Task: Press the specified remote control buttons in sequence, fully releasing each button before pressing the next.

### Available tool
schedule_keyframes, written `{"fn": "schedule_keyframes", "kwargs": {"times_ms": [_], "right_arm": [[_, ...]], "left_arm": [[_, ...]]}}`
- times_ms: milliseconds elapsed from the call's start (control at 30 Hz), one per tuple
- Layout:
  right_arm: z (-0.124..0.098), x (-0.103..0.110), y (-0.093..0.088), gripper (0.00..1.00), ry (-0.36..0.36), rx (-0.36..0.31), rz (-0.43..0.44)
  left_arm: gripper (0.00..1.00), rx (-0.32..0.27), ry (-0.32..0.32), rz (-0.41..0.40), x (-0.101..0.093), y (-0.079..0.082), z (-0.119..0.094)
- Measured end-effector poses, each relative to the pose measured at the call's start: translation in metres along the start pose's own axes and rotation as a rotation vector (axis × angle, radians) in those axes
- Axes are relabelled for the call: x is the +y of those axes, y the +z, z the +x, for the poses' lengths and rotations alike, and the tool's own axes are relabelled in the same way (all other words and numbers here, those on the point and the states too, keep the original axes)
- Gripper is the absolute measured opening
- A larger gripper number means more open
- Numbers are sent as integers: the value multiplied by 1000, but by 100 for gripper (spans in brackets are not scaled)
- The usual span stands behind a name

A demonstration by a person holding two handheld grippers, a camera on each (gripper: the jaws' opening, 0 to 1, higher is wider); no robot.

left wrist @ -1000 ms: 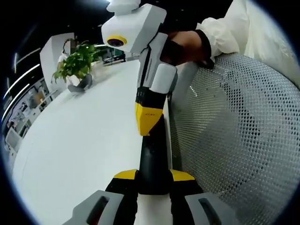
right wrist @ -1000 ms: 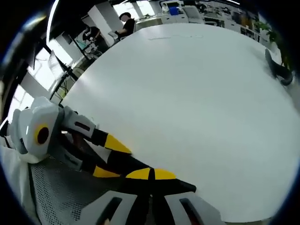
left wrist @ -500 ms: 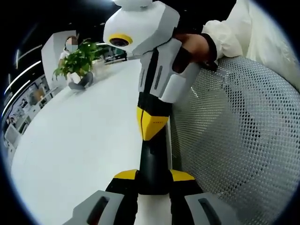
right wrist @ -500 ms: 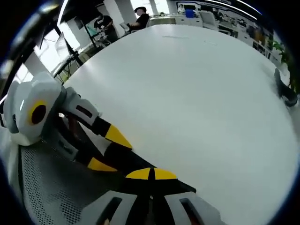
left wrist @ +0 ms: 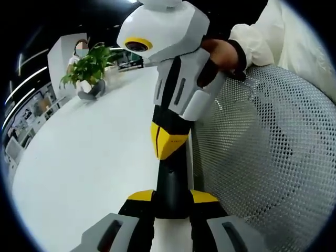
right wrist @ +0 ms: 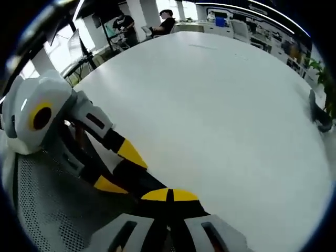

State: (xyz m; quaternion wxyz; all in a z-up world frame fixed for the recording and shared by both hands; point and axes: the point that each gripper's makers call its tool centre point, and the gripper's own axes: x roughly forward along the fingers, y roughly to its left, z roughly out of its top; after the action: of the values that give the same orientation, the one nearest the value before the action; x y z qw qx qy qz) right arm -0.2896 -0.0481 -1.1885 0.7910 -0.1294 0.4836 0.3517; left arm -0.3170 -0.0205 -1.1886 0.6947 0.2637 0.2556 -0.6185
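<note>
A long black remote control [left wrist: 171, 181] stands up between the jaws of my left gripper [left wrist: 172, 196], which is shut on its lower end. My right gripper [left wrist: 167, 153] comes down from above with its yellow tips closed together, and they rest against the remote's face. In the right gripper view my right gripper [right wrist: 169, 195] is shut at the bottom, its tips on the remote [right wrist: 137, 177]. There the left gripper [right wrist: 122, 170] reaches in from the left and clamps the remote between its yellow-tipped jaws. The buttons are hidden.
A large white table [left wrist: 89, 157] spreads to the left, with a potted plant [left wrist: 86, 68] and a dark grey object [right wrist: 318, 112] at its far end. A mesh chair back [left wrist: 262, 157] rises on the right. A hand in a white sleeve [left wrist: 247, 42] holds the right gripper. People sit far off.
The right gripper's body has swung closer to the left gripper's camera and leans more over the remote. Its yellow tip stays on the remote. The left gripper's hold is unchanged.
</note>
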Motion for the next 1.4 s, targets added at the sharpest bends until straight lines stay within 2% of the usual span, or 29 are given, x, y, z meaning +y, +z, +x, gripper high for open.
{"fn": "schedule_keyframes", "kwargs": {"times_ms": [167,267,367,400,500,567,667,767,933,1033,1233,1300,1400], "right_arm": [[0,2,1,0,-3,18,-31],[-2,0,0,0,-3,34,-16],[-7,-2,6,0,-11,-3,-2],[-10,1,11,0,7,-32,48],[-17,0,12,0,27,-33,138],[-18,-3,9,0,19,-18,157],[-19,3,-3,0,52,46,207],[-18,6,-3,0,57,50,198],[-15,9,-9,0,62,98,198],[-15,8,-10,0,58,100,189],[-14,4,-7,0,39,82,173],[-14,7,-5,0,55,72,179],[-11,9,-10,0,53,101,163]], "left_arm": [[24,-2,-1,-10,0,0,0],[24,-2,-1,-16,0,0,0],[25,1,1,-33,0,-1,-1],[25,2,3,-54,1,-1,-1],[26,4,5,-76,2,-2,-1],[26,4,5,-78,2,-2,0],[26,3,5,-77,2,-2,-1],[26,2,7,-78,2,-2,-1],[25,16,8,-59,2,-1,-1],[25,14,21,-40,4,-1,-1],[25,14,27,-62,6,-2,-1],[25,11,27,-63,7,-2,-2],[25,11,26,-67,7,-3,-2]]}}
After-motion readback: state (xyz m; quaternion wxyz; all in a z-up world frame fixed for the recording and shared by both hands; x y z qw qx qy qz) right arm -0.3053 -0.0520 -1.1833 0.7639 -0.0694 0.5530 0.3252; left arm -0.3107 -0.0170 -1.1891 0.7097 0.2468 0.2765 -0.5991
